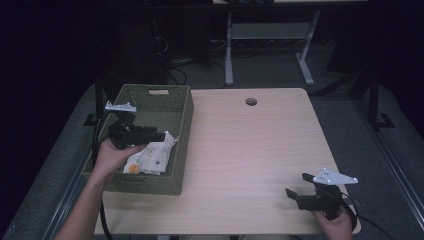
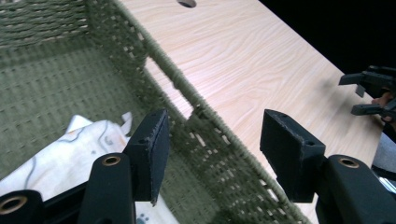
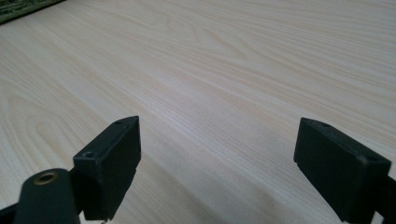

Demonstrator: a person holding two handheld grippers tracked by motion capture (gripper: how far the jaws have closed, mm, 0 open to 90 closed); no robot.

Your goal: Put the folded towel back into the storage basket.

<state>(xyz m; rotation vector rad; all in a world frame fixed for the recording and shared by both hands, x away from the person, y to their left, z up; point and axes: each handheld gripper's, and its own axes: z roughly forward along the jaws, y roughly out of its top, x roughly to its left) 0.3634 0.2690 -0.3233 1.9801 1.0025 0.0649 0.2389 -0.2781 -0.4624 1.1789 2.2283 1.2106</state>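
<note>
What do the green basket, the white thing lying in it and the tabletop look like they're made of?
The basket looks woven from olive cord or fibre, matte: braided rim and gaps in its wall show in the left gripper view. The white item looks like soft printed cloth, creased and limp, though it could be paper. The tabletop looks like pale wood-grain laminate, smooth with a slight sheen.

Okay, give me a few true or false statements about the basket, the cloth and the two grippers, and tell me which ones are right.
1. The white cloth lies inside the green basket. True.
2. The left gripper is shut on the cloth. False: its jaws stand open, straddling the basket's wall.
3. The right gripper hovers over the basket. False: it is over the bare table, near its front right corner.
4. The right gripper's jaws are open. True.
</note>
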